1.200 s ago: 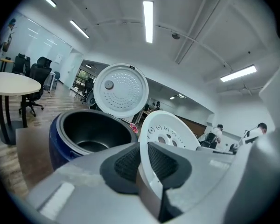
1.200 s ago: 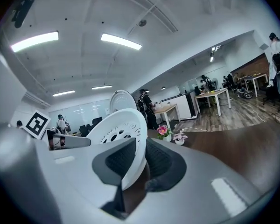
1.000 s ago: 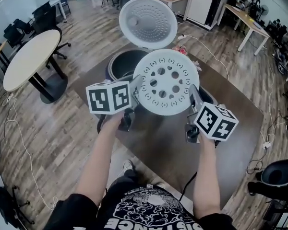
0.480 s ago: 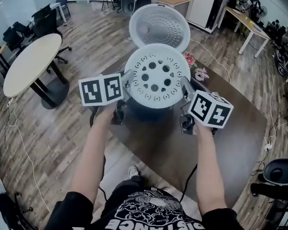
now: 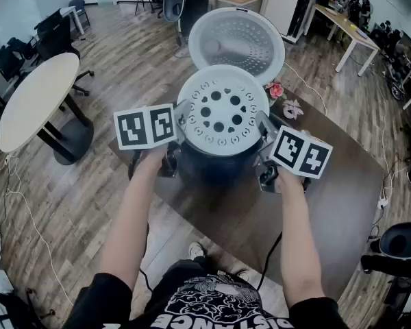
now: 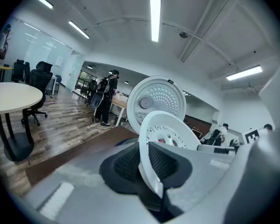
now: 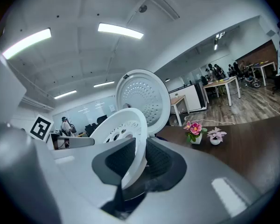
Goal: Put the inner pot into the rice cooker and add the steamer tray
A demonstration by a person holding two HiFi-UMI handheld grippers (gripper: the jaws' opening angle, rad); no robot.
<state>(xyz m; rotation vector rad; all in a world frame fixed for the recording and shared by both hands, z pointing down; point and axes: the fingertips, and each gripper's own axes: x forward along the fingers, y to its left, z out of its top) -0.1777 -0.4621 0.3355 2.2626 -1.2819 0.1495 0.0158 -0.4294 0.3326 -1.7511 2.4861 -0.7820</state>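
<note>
Overhead, head view: the white steamer tray (image 5: 222, 118) hangs level right above the open rice cooker (image 5: 216, 168) on the brown table (image 5: 329, 204). The left gripper (image 5: 181, 120) pinches its left rim and the right gripper (image 5: 264, 126) its right rim. The raised lid (image 5: 238, 41) stands behind.
Inner pot: hidden beneath the tray, so it cannot be told whether it is seated.
Left gripper view: the jaws are clamped on the tray's thin edge (image 6: 149, 171), which sits deep between the dark pads, with the lid (image 6: 158, 99) beyond.
Right gripper view: the jaws nip the opposite edge (image 7: 133, 157) in the same way. Small potted flowers (image 7: 194, 129) stand on the table to the right.
Step in hand: probably lowering the tray onto the cooker.
Doing it well: keep both hands at the same height, centre the tray over the opening, and set it down flat. Release both sides together only once the rim rests all round.
Risk: an uneven release could tip the tray.
</note>
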